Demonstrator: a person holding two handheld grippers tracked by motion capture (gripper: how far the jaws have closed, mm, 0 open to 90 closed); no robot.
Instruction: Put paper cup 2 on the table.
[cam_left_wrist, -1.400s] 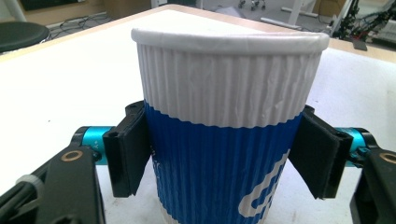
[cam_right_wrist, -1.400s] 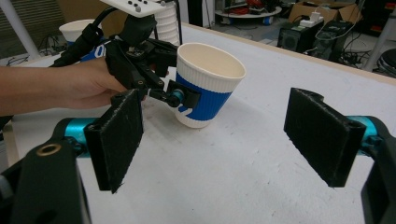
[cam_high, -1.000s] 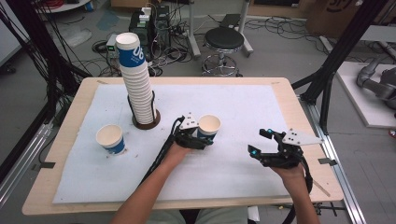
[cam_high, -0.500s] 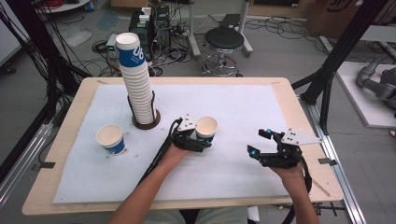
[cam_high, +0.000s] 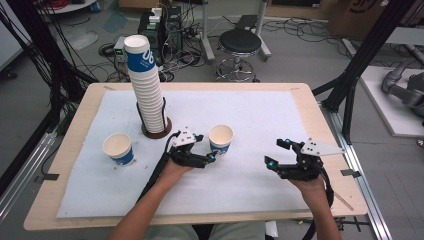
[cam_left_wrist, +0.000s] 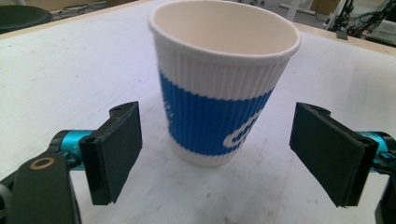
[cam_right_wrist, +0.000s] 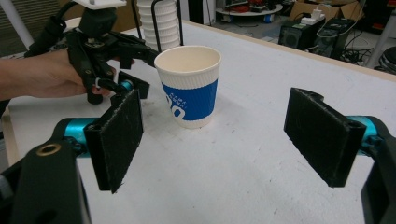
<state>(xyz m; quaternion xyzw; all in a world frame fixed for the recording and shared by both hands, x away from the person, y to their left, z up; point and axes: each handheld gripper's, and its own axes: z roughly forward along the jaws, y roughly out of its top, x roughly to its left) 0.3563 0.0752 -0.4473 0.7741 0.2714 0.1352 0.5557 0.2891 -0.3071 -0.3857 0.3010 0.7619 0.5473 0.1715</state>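
Jaws of the left gripper (cam_left_wrist: 219, 158) have just been opening and stand clear of the paper cup (cam_left_wrist: 222, 88), upright on the white mat (cam_high: 260, 120). Draw straight back, touching nothing. Farther right, the right gripper (cam_high: 278, 152) waits open beyond, holding nothing.

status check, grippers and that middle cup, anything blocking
Left gripper jaws just opened, clear of cup, which stands upright on mat. Right gripper open, empty. Nothing in the way.
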